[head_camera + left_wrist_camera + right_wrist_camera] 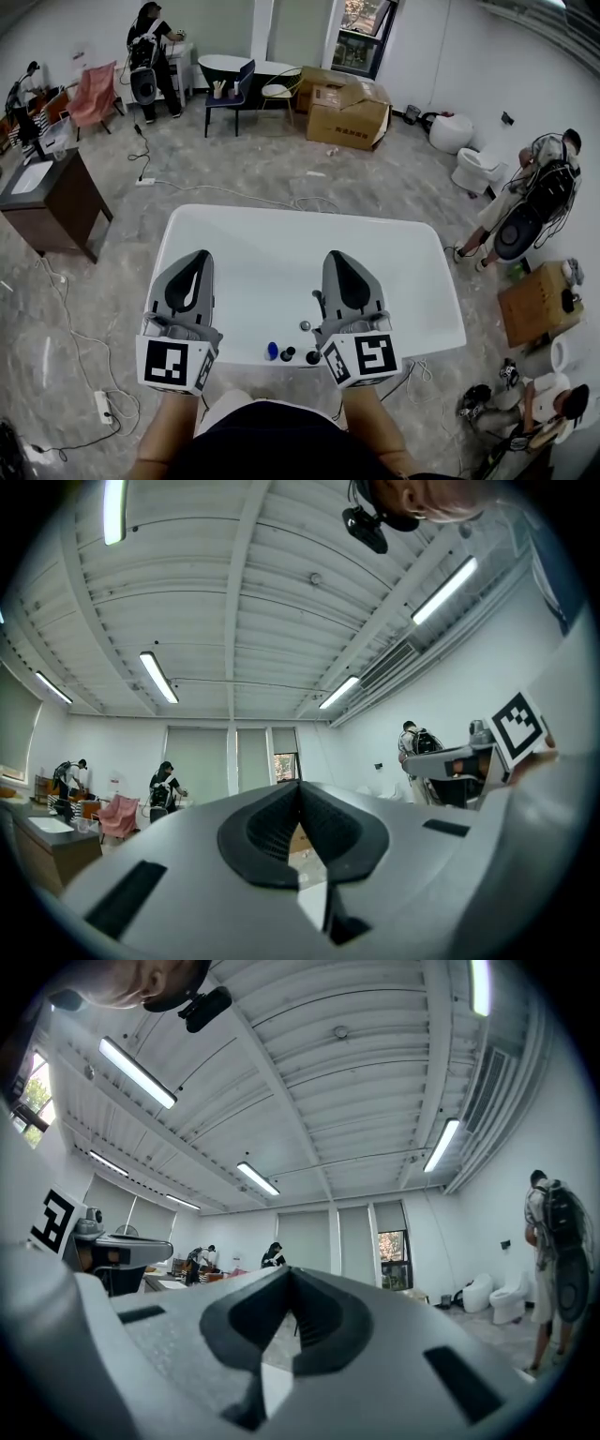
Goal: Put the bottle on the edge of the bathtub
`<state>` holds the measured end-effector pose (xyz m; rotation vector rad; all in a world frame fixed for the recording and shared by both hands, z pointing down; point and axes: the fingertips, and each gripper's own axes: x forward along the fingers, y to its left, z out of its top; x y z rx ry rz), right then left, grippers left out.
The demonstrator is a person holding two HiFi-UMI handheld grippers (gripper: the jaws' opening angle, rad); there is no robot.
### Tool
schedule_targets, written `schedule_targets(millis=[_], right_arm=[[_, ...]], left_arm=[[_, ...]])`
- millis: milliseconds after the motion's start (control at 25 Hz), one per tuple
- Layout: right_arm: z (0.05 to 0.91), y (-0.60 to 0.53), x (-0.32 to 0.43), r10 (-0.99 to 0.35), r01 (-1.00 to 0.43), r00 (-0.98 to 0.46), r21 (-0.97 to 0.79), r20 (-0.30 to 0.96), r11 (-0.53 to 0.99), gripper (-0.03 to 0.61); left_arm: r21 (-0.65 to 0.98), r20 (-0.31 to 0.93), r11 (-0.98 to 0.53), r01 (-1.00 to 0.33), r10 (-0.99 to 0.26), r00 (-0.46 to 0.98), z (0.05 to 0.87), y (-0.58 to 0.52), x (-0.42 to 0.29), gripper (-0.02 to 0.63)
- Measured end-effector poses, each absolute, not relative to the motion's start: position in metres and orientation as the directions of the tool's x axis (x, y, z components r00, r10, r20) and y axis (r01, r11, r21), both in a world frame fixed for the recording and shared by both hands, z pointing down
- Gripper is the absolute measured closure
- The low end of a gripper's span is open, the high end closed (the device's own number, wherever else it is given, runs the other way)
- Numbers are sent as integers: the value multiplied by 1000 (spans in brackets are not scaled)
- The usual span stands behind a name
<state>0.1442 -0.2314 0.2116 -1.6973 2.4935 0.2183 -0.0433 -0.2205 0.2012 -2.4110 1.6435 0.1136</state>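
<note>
Head view: white bathtub (412,272) mid-frame. The left gripper (199,255) and right gripper (336,255) sit side by side over it, lower centre. A small blue item (271,351) on the tub's near rim, btw the two grippers, is possibly the bottle; too small to tell.

Left gripper view: jaws pressed together, nothing btw them.

Right gripper view: jaws likewise together, holding nothing.

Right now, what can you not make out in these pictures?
- Head view: small blue object on the near rim of the white bathtub, too small to identify as a bottle.
- Head view: rim beneath the left hand-held gripper and right hand-held gripper, covered by them.
</note>
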Motion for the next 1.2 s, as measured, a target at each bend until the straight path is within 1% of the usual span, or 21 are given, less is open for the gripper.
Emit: schedule_targets(millis=[240, 400, 720, 1000, 1200], right_arm=[[208, -237, 145, -922, -942, -335, 67, -195, 329, 578], [201, -235, 136, -915, -939, -343, 68, -213, 337, 578], [193, -237, 104, -915, -937, -348, 67, -203, 342, 578], [207, -233, 74, -923, -942, -337, 58, -187, 332, 578], [213, -230, 48, -920, -938, -344, 106, -188, 329, 578]], left_arm=[[-146, -181, -333, -931, -917, 356, 200, -226, -51, 612], [-140, -186, -340, -930, -914, 362, 198, -227, -54, 612], [-131, -186, -371, -919, -902, 390, 193, -236, -74, 612], [-125, -195, -394, -911, -890, 412, 203, -233, -97, 612], [-120, -194, -398, -910, -889, 414, 210, -233, -115, 612]])
